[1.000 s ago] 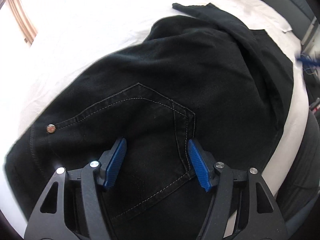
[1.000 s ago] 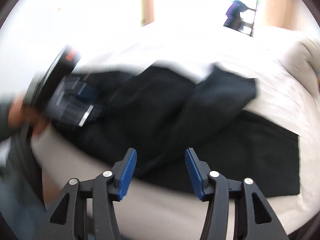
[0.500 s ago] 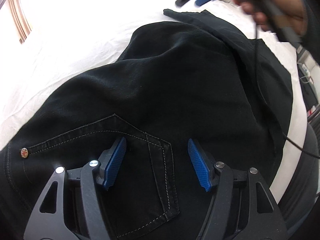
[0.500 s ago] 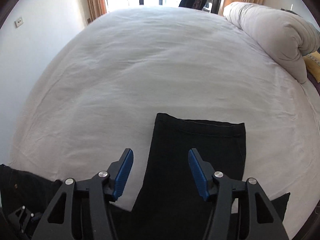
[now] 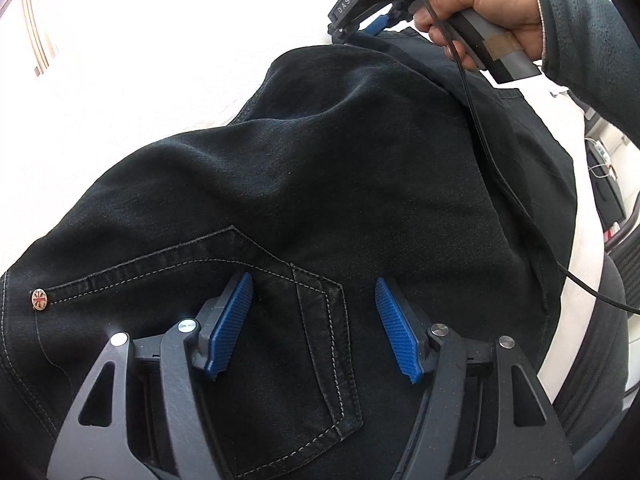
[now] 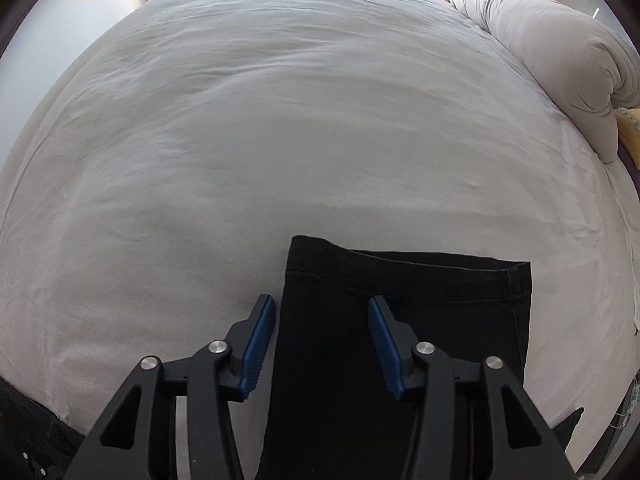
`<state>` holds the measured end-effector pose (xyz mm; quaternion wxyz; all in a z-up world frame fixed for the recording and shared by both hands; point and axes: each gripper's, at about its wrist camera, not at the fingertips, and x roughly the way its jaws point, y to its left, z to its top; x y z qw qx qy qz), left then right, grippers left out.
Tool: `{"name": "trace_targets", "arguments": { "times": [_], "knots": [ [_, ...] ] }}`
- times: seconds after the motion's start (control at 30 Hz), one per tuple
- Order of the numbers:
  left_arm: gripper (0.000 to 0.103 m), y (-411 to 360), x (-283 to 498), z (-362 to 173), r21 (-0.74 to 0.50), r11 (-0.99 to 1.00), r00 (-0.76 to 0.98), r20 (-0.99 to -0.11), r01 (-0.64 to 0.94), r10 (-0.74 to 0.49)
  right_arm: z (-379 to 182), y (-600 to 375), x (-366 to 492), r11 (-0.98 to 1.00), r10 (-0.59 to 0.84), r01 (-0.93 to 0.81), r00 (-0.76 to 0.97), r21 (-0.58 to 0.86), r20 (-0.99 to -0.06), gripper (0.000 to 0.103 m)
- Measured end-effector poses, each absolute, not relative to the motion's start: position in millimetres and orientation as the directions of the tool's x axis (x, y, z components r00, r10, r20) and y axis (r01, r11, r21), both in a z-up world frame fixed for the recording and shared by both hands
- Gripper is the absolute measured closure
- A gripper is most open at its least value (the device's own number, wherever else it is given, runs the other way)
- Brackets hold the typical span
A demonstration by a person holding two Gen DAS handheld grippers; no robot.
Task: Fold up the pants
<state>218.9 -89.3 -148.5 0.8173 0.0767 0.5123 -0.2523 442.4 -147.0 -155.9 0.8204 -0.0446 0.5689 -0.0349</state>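
Note:
Black jeans (image 5: 328, 184) lie spread on the white bed (image 5: 120, 92). My left gripper (image 5: 312, 292) is open, hovering over the back pocket (image 5: 288, 344) near the waist; a metal rivet (image 5: 39, 299) shows at left. My right gripper (image 6: 322, 312) is open, its jaws straddling the left edge of the leg hem (image 6: 404, 272). The right gripper also shows in the left wrist view (image 5: 376, 20), held by a hand at the far end of the leg.
White bed sheet (image 6: 300, 128) stretches far ahead. A rolled white duvet (image 6: 560, 64) lies at the right. A black cable (image 5: 500, 184) trails from the right gripper across the jeans. Curtains and a window are at the far end.
The right gripper swung from the side of the bed to the leg hem and came down close over it. The left gripper moved slightly along the waist over the pocket.

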Motion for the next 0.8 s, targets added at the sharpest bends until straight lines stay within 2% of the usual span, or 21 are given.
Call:
{"name": "trace_targets", "arguments": {
  "times": [0.1,0.23,0.5,0.8],
  "knots": [
    [0.04,-86,220,-152,-0.134,0.86,0.35,-0.874,0.491,-0.336,-153,-148,442,0.996,-0.09,0.005,0.343,-0.094,-0.935,0.083],
    [0.04,-83,218,-153,-0.128,0.861,0.352,-0.875,0.493,-0.331,-144,-158,436,0.998,-0.055,0.041,0.366,-0.043,-0.929,0.097],
    [0.04,-95,215,-150,-0.109,0.864,0.355,-0.881,0.491,-0.313,-82,-210,384,0.981,0.0,0.163,0.551,0.107,-0.835,0.099],
    [0.039,-109,208,-146,-0.071,0.869,0.37,-0.886,0.489,-0.28,-20,-319,245,0.907,-0.051,0.321,0.729,0.274,-0.683,0.099]
  ]
}}
